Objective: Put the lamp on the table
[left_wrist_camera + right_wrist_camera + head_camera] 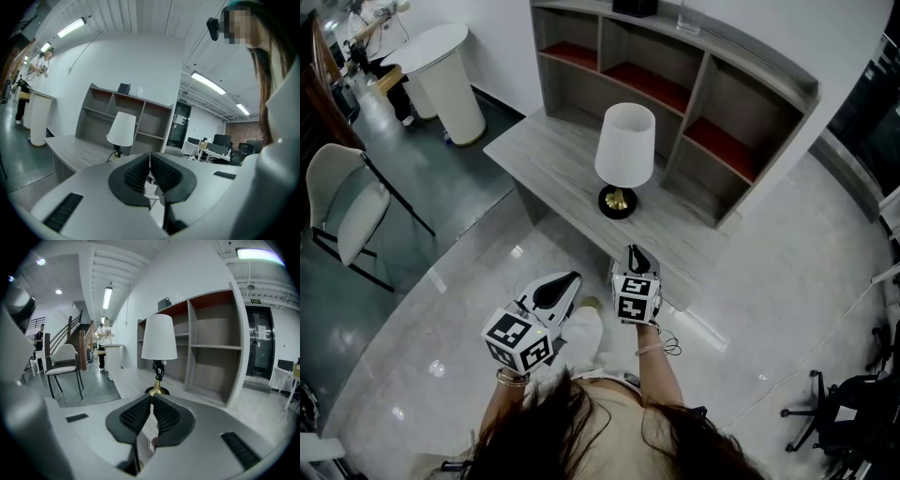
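The lamp [625, 145], with a white shade and a black and gold base, stands upright on the grey wooden table [546, 155] in front of the shelf unit. It also shows in the left gripper view as the lamp [122, 129] and in the right gripper view as the lamp [158, 336]. Both grippers hang over the floor, short of the table's near edge and apart from the lamp. My left gripper [571, 279] [150, 154] is shut with nothing in it. My right gripper [635, 251] [152, 397] points at the lamp's base, and its jaws are together and empty.
An open shelf unit [675, 84] rises along the table's far side. A white chair [342, 202] and a white round stand [445, 80] are at the left. A dark office chair [848, 403] sits at the lower right. People stand far off by the stairs.
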A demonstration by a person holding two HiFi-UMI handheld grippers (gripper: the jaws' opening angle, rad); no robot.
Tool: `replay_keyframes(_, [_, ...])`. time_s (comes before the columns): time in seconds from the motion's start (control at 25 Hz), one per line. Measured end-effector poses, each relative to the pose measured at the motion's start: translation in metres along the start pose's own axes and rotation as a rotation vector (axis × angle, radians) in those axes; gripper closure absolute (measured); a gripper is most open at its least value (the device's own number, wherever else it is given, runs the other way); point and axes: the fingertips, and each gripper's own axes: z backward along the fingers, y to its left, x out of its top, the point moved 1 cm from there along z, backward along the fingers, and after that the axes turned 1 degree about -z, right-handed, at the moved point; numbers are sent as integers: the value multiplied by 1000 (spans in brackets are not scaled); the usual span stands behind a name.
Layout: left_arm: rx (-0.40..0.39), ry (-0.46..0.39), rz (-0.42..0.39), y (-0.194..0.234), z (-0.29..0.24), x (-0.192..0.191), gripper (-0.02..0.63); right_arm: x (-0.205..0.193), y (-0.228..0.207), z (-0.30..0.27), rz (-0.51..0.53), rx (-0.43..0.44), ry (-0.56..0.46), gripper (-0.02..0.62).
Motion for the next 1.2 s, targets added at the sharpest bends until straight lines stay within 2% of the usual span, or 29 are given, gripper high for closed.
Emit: replay_keyframes(1.2, [-40, -6, -19, -27, 41, -17, 586, -18, 5, 56, -11, -58, -22, 568])
